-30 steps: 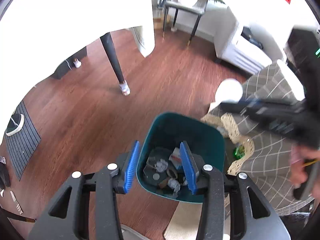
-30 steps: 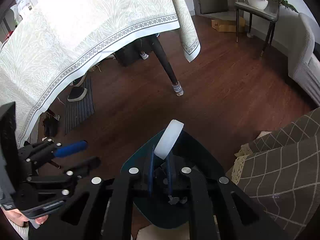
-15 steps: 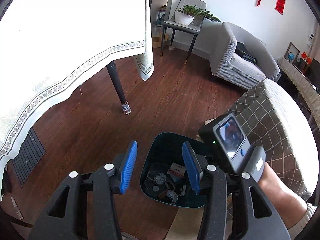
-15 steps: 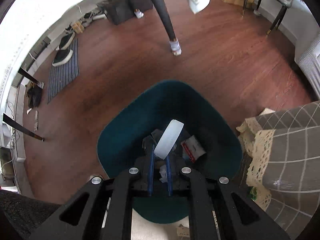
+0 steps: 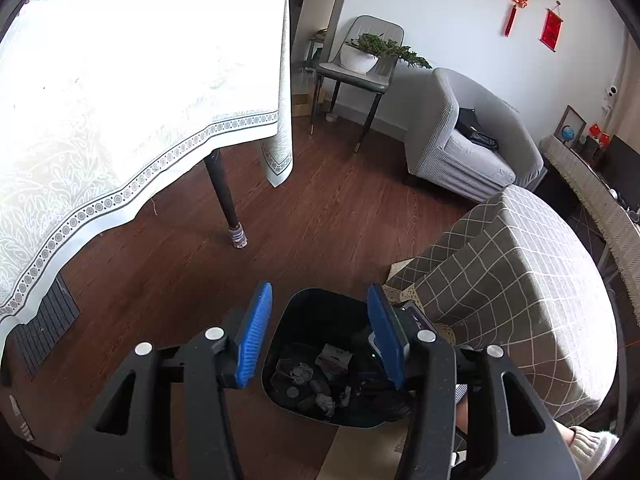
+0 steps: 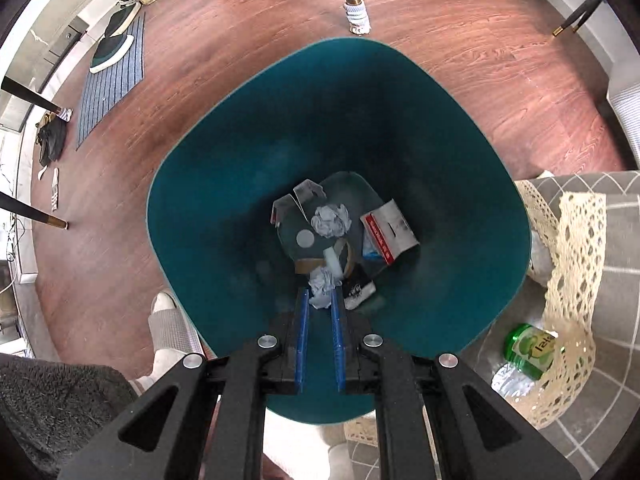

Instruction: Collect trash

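Note:
The teal trash bin [image 6: 240, 152] fills the right wrist view from straight above. My right gripper [image 6: 320, 294] hangs inside its mouth, blue pads a narrow gap apart with nothing between them. The white roll [image 6: 334, 261] lies loose on the bin's bottom among crumpled paper [image 6: 331, 220], a red-and-white carton [image 6: 390, 232] and a brown tape ring. In the left wrist view the bin [image 5: 304, 300] sits low between the pads of my left gripper [image 5: 320, 336], whose jaws are opening and hold nothing. The right gripper's body [image 5: 418, 322] shows just behind the left gripper's right finger.
A green-capped bottle [image 6: 534, 350] lies on the floor under the lace edge of a checked cover [image 6: 576, 264], right of the bin. A slippered foot [image 6: 166, 320] stands left of it. A clothed table [image 5: 120, 100] with a dark leg [image 5: 226, 200], a grey armchair [image 5: 464, 144] and a doormat [image 6: 112, 80] surround the wood floor.
The right gripper sank into the bin's mouth, and the white roll that it held now lies on the bin's bottom. The left gripper rose, tilted up and spread its jaws wider.

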`<state>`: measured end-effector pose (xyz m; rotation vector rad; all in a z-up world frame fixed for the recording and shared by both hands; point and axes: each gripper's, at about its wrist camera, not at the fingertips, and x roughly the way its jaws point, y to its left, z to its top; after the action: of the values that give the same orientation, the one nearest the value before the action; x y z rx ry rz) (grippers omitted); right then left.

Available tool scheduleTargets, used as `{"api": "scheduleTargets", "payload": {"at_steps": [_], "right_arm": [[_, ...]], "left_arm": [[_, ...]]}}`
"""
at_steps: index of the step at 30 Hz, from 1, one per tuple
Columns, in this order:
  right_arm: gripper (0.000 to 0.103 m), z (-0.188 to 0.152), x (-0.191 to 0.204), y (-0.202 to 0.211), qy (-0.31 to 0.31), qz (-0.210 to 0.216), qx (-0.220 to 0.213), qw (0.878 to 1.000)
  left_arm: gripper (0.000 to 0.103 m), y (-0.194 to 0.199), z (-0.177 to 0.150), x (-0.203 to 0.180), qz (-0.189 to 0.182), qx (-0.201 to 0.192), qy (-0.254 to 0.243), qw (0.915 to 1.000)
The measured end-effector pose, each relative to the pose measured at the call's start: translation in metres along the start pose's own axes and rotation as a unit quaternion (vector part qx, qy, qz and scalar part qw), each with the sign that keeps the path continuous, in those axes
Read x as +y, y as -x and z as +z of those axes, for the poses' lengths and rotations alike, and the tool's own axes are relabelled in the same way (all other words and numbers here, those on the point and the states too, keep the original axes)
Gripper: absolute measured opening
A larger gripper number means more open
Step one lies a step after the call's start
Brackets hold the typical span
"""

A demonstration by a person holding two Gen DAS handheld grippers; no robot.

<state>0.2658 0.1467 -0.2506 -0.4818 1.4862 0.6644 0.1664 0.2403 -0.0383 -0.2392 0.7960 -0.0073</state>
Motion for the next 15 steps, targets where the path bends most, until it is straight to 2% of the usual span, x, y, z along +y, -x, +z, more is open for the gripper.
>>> {"api": "scheduleTargets", "payload": {"at_steps": [7,12,15], "right_arm": [[0.011,-0.011,0.008,0.038,0.005,0.002,-0.059,0.998],[0.011,-0.027,0.013,0.095,-0.007,0.004,-0.151,0.988],[0.011,-0.046,0.018,0.127,-0.011,-0.017,-0.202,0.979]], "left_arm": [[0.056,0.016,0.0,-0.002,0.007,-0.021,-0.02,0.9996],[0.061,0.025,0.001,-0.005,0.022,-0.03,-0.031,0.9989],[0.067,0.031,-0.003,-0.013,0.017,-0.039,-0.038,0.9983]]}}
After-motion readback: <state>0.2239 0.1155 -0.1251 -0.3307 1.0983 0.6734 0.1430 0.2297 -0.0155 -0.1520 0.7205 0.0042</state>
